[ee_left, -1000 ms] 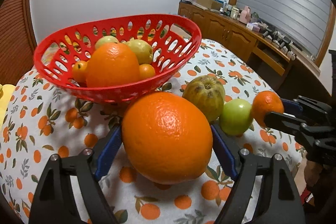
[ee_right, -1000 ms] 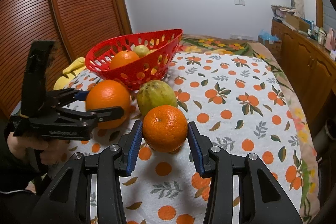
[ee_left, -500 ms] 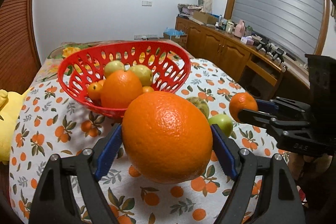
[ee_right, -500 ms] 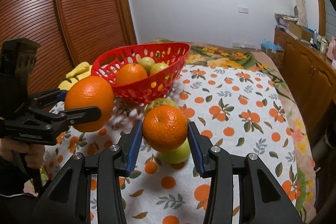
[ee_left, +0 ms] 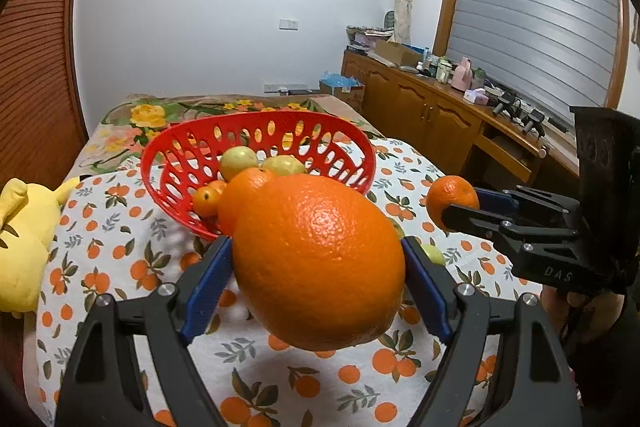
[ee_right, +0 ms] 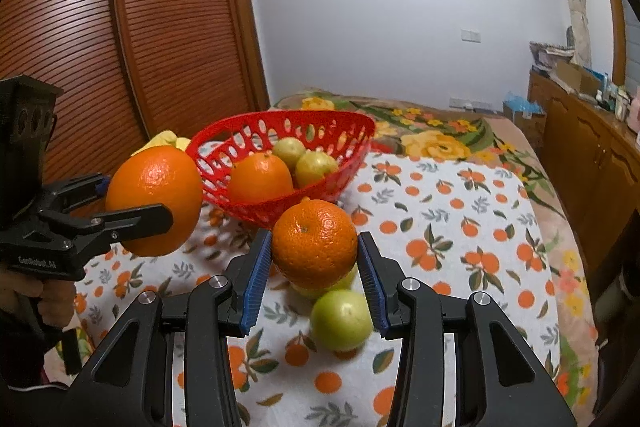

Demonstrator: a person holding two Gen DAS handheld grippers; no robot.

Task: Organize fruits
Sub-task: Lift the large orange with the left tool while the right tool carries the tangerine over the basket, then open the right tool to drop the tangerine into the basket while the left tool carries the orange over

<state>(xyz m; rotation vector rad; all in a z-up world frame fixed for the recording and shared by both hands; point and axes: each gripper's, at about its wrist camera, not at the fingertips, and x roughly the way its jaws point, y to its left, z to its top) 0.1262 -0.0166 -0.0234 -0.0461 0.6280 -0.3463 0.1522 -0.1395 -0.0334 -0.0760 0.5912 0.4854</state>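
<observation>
My left gripper point(ee_left: 316, 267) is shut on a large orange point(ee_left: 318, 259) and holds it in the air in front of the red basket point(ee_left: 192, 151); it also shows in the right wrist view point(ee_right: 154, 201). My right gripper point(ee_right: 314, 251) is shut on a smaller orange point(ee_right: 314, 241), raised above the table; it also shows in the left wrist view point(ee_left: 452, 201). The basket point(ee_right: 240, 131) holds an orange point(ee_right: 260, 177), two green-yellow fruits point(ee_right: 316, 167) and small oranges point(ee_left: 206, 201). A green apple point(ee_right: 340, 319) lies on the cloth below my right gripper.
The table has an orange-print cloth point(ee_right: 460, 227). A yellow plush toy point(ee_left: 20, 227) lies at its left edge. A wooden sideboard point(ee_left: 440, 115) with clutter stands along the right wall. A slatted wooden door point(ee_right: 120, 27) is at the left.
Both grippers have lifted their oranges off the table and risen higher. The basket and the fruits on the cloth now sit lower in both views.
</observation>
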